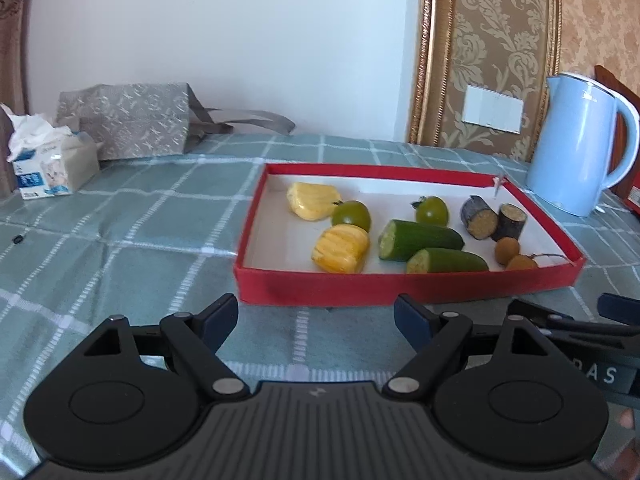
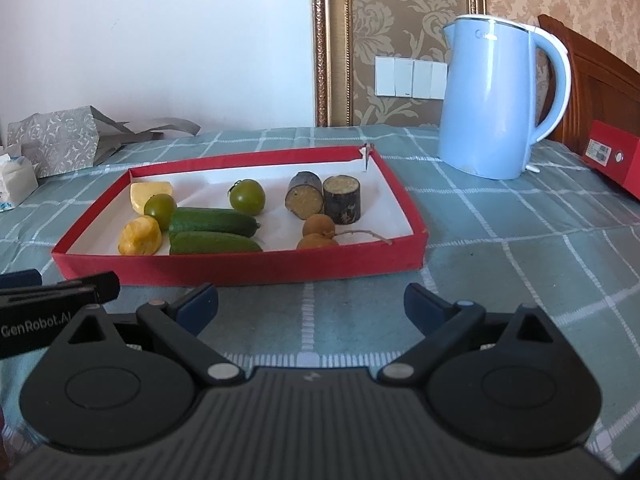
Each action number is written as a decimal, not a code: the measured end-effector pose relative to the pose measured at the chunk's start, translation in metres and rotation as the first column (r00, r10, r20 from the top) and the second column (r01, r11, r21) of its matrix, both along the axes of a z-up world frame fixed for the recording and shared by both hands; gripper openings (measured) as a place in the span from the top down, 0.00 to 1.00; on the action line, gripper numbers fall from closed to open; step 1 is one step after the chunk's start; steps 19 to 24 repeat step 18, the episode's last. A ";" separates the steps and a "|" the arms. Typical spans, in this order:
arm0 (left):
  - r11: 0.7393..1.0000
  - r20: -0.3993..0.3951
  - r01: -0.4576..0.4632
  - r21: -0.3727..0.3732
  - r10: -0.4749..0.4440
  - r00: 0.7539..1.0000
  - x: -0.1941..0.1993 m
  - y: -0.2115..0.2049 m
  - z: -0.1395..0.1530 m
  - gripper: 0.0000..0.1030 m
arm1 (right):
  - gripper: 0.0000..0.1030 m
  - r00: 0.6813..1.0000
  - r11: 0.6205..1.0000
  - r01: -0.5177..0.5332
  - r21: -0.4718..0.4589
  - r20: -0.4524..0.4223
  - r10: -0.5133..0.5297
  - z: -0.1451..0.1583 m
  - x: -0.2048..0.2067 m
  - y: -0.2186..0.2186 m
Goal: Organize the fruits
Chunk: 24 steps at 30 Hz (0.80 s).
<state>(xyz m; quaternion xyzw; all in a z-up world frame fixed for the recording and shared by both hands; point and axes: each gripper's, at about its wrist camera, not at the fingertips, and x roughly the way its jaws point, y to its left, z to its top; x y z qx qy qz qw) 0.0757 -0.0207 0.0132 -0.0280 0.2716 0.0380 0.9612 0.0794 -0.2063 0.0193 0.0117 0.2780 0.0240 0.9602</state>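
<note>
Red shallow box (image 1: 400, 288) at frame centre holds cucumber halves (image 1: 420, 238), green tomatoes (image 1: 352, 216), yellow fruit pieces (image 1: 340, 248), sugarcane chunks (image 1: 480, 216), longans (image 1: 507, 250). Left gripper (image 1: 316, 316) and right gripper (image 2: 312, 304) fingers wide, empty.

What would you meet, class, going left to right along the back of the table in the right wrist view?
Tissue box → grey patterned bag → red tray → blue kettle → red box.

"GenRobot.AI" stands in white on the left gripper (image 2: 60, 292), at nine o'clock of the right wrist view; other print is unreadable.
</note>
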 end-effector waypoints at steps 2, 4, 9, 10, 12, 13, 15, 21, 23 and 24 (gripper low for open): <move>1.000 -0.001 0.000 0.002 0.000 1.000 0.000 0.000 0.000 0.17 | 0.04 1.000 1.000 -0.002 -0.006 0.005 0.002 0.000 -0.001 0.001; 1.000 -0.005 0.002 0.010 -0.002 1.000 0.000 -0.001 0.000 0.17 | 0.04 1.000 1.000 -0.004 -0.007 0.006 0.004 0.000 -0.001 0.001; 0.999 0.010 0.008 0.043 -0.009 1.000 -0.001 -0.005 0.000 0.17 | 0.04 1.000 1.000 -0.004 -0.001 -0.001 0.004 -0.001 0.000 0.001; 0.999 0.013 0.012 0.050 -0.013 1.000 -0.002 -0.006 0.000 0.17 | 0.04 1.000 1.000 -0.004 -0.001 0.000 0.004 -0.001 0.000 0.001; 0.998 0.016 0.018 0.060 -0.019 1.000 -0.002 -0.008 -0.001 0.17 | 0.03 1.000 1.000 -0.003 -0.002 0.003 0.003 -0.001 0.000 0.000; 0.998 0.018 0.018 0.062 -0.019 1.000 -0.002 -0.008 -0.001 0.17 | 0.03 1.000 1.000 -0.003 -0.001 0.003 0.003 -0.001 0.000 0.000; 0.998 0.027 0.015 0.065 -0.017 1.000 -0.002 -0.007 -0.001 0.17 | 0.03 1.000 1.000 -0.001 0.005 0.004 0.001 -0.001 0.000 -0.001; 0.998 0.048 0.022 0.064 -0.025 0.999 -0.005 -0.008 0.001 0.17 | 0.03 1.000 1.000 0.001 0.008 0.008 -0.001 -0.001 0.000 -0.001; 0.998 0.048 0.022 0.064 -0.025 0.999 -0.005 -0.008 0.001 0.17 | 0.03 1.000 1.000 0.001 0.008 0.008 -0.001 -0.001 0.000 -0.001; 0.998 0.048 0.022 0.064 -0.025 0.999 -0.005 -0.008 0.001 0.17 | 0.03 1.000 1.000 0.001 0.008 0.008 -0.001 -0.001 0.000 -0.001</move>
